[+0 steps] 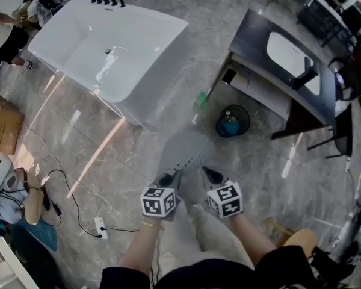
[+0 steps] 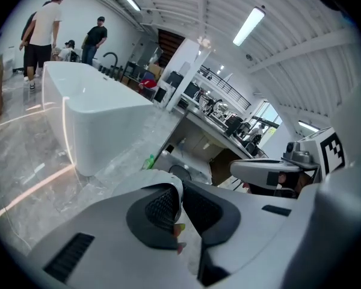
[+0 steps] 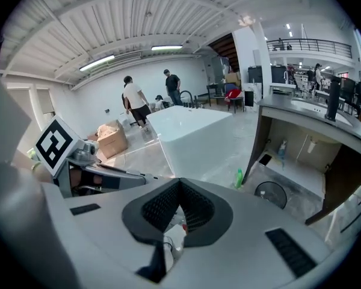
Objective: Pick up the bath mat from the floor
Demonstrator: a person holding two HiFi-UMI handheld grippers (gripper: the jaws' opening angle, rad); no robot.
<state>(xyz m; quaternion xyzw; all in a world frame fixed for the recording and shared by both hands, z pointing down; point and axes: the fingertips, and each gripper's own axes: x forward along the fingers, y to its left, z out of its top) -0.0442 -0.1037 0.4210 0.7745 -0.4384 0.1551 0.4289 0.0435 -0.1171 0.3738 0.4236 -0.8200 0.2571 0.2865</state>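
Note:
The grey bath mat is off the floor, and its dotted surface spreads out in front of both grippers in the head view. My left gripper is shut on its near edge. In the left gripper view, the mat curls over the left jaw and runs into the closed pads of the left gripper. My right gripper is close beside it, clamped on the same edge. In the right gripper view, the right gripper has its pads pressed together, with only a sliver of pale material below them. Pale fabric hangs between the person's arms.
A white bathtub stands at the upper left. A dark vanity with a white sink is at the upper right. A round black bin and a green bottle sit by the vanity. Cables and a power strip lie to the left, near a cardboard box.

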